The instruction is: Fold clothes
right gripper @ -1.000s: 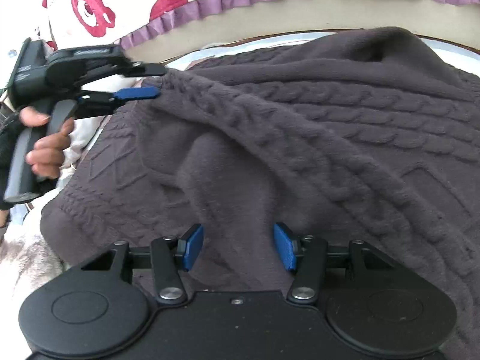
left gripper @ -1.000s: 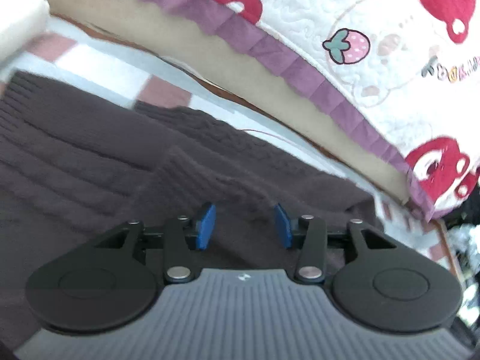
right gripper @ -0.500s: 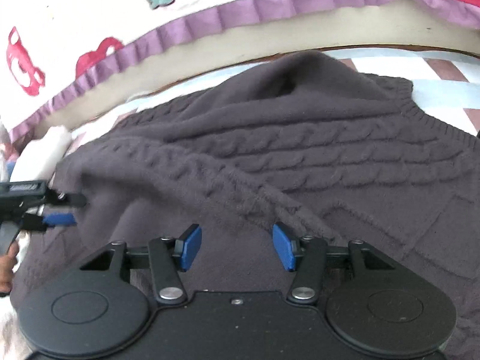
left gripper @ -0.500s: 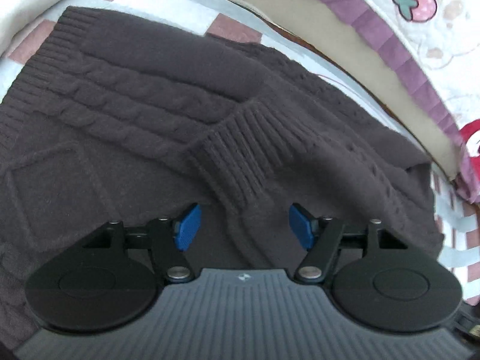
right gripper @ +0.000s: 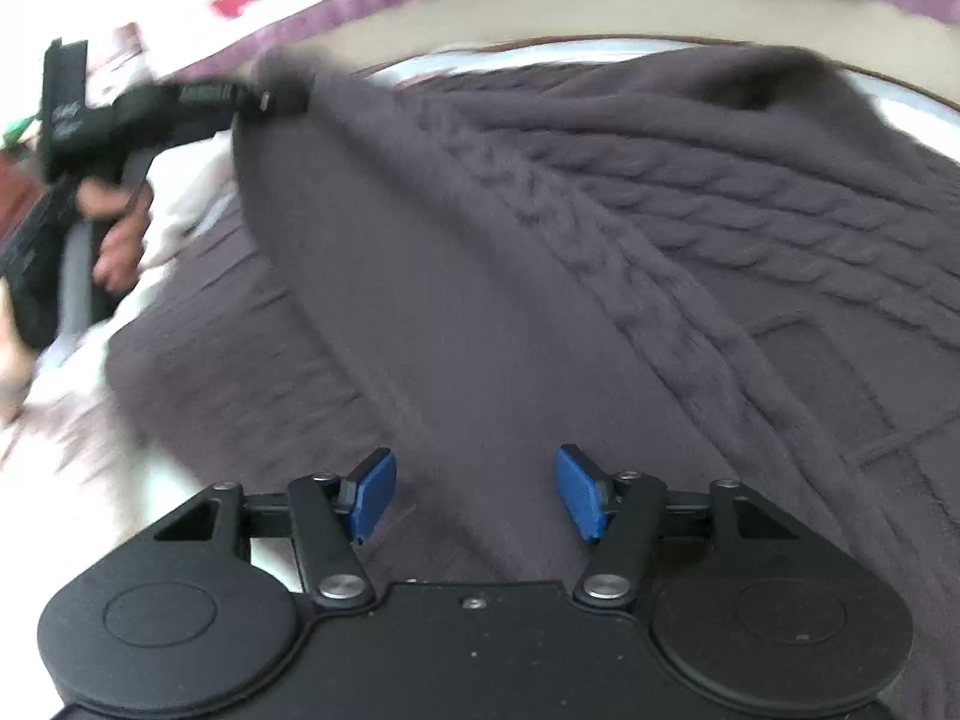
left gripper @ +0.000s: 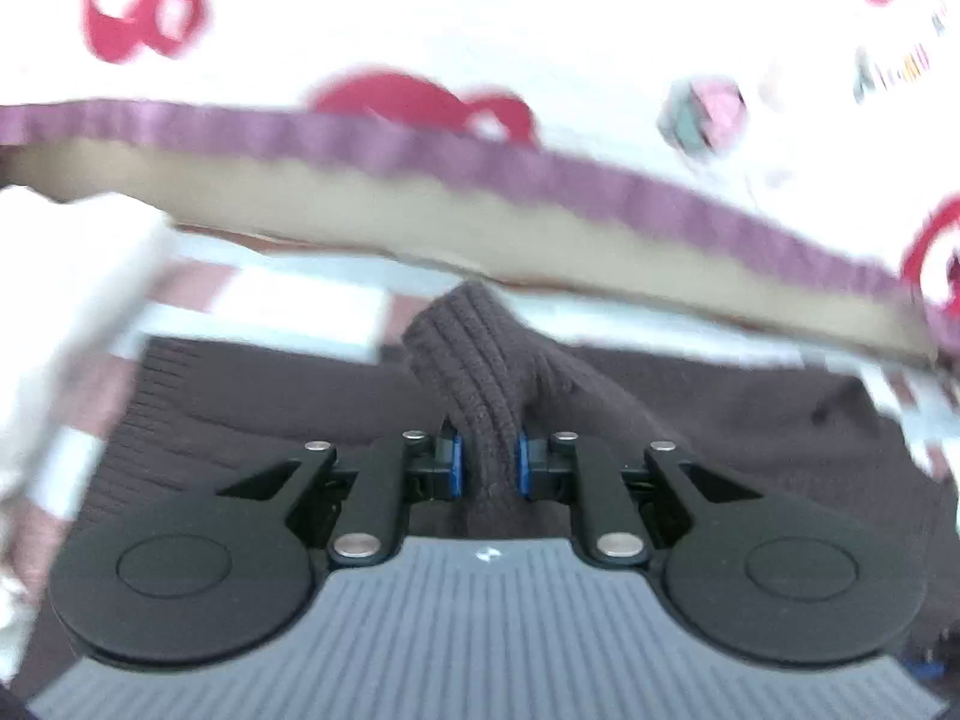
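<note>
No legible writing. Left gripper (left gripper: 487, 461) closing, pads pinching ribbed cuff (left gripper: 474, 360) of sweater (right gripper: 600, 276), lifted above bed (left gripper: 288, 294). Right gripper (right gripper: 474, 495) opening, empty, angled down over sweater. Beyond, quilt (left gripper: 480, 12).

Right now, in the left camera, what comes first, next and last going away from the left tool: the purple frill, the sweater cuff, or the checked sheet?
1. Cuff: between the closing left tool.
2. Sheet: just beyond the sweater.
3. Frill: farthest, edging the quilt above.
</note>
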`<state>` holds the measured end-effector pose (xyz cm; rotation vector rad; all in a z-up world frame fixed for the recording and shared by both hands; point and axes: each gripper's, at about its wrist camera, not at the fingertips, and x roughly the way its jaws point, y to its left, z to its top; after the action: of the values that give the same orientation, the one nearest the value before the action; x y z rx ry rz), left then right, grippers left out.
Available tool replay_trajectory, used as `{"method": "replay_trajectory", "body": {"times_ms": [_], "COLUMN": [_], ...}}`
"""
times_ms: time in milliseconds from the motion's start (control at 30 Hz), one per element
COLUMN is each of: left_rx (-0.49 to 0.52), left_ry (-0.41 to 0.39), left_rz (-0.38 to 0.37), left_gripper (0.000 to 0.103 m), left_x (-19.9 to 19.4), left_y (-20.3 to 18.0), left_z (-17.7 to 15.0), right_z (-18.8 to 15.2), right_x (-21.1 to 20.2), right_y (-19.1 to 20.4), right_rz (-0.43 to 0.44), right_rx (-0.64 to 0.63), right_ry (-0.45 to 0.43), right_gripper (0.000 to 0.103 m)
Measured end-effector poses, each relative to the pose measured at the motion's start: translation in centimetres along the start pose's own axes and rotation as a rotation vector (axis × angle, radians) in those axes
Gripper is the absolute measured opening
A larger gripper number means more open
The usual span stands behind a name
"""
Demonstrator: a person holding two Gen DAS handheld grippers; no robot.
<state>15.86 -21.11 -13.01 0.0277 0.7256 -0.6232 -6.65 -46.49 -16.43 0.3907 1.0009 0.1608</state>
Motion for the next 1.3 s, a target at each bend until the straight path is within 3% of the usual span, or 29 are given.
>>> {"method": "replay_trajectory", "body": {"times_ms": [33, 67, 100, 133, 200, 333, 367, 467, 567, 700, 800, 867, 933, 1000, 1033, 1067, 1133, 1300], "left_rx": [-0.009, -0.018, -0.026, -0.035, -0.062, -0.077, -0.086, -0.123, -0.134, -0.139, -0.090, -0.010, 0.044, 0.024, 0.008, -0.003, -0.010, -0.005], "left_ry": [0.033, 0.071, 0.108, 0.145, 0.310, 0.350, 0.341, 0.319, 0.320, 0.335, 0.330, 0.313, 0.301, 0.308, 0.313, 0.316, 0.307, 0.293], "left_rz": [0.013, 0.025, 0.037, 0.050, 0.023, 0.043, 0.051, 0.057, 0.048, 0.044, 0.096, 0.155, 0.180, 0.168, 0.162, 0.156, 0.146, 0.187], "left_gripper": [0.030, 0.056, 0.062, 0.062, 0.062, 0.064, 0.065, 0.065, 0.067, 0.068, 0.069, 0.071, 0.071, 0.071, 0.071, 0.071, 0.071, 0.074], "left_x": [0.6, 1.4, 2.2, 2.9, 5.2, 5.9, 5.9, 5.9, 5.5, 5.5, 5.7, 5.9, 6.0, 5.9, 5.8, 5.6, 4.7, 4.2], "left_y": [0.5, 0.9, 1.3, 1.8, 2.2, 2.7, 3.0, 3.5, 3.5, 2.8, 2.3, 1.7, 1.3, 1.7, 2.0, 2.2, 2.4, 3.3], "left_z": [-0.3, -0.6, -0.9, -1.2, -2.5, -2.9, -2.7, -1.9, -2.1, -2.8, -3.0, -3.2, -3.3, -3.2, -3.2, -3.1, -2.9, -3.1], "right_z": [0.0, -0.3, -0.6, -1.0, -1.8, -4.0, -4.7, -5.9, -6.2, -6.3, -6.5, -6.6, -7.1, -7.5, -7.6, -7.6, -7.8, -9.5], "right_x": [-0.9, -2.1, -3.3, -3.8, -4.8, -6.3, -7.3, -9.9, -10.9, -8.8, -6.1, -3.4, -1.5, -0.1, -0.3, -0.7, -1.7, -2.6], "right_y": [0.2, 0.0, -0.2, -1.4, -4.0, -6.0, -6.5, -8.6, -8.7, -3.7, 0.0, 1.9, 2.9, 3.3, 3.4, 4.0, 5.2, 4.7], "right_rz": [0.008, -0.035, -0.081, -0.114, -0.180, -0.455, -0.484, -0.499, -0.434, -0.367, -0.315, -0.358, -0.509, -0.658, -0.654, -0.672, -0.689, -0.611], "right_rx": [-0.030, -0.043, -0.056, 0.009, 0.146, 0.181, 0.205, 0.345, 0.426, 0.264, 0.162, 0.051, -0.027, -0.067, -0.031, -0.031, -0.025, 0.028], "right_ry": [-0.008, -0.060, -0.114, -0.127, -0.147, -0.149, -0.166, -0.226, -0.260, -0.201, -0.179, -0.121, -0.051, 0.006, 0.008, 0.020, 0.045, 0.100], "right_gripper": [0.064, 0.065, 0.066, 0.067, 0.067, 0.067, 0.067, 0.067, 0.067, 0.068, 0.071, 0.072, 0.071, 0.071, 0.063, 0.045, 0.031, 0.030]}}
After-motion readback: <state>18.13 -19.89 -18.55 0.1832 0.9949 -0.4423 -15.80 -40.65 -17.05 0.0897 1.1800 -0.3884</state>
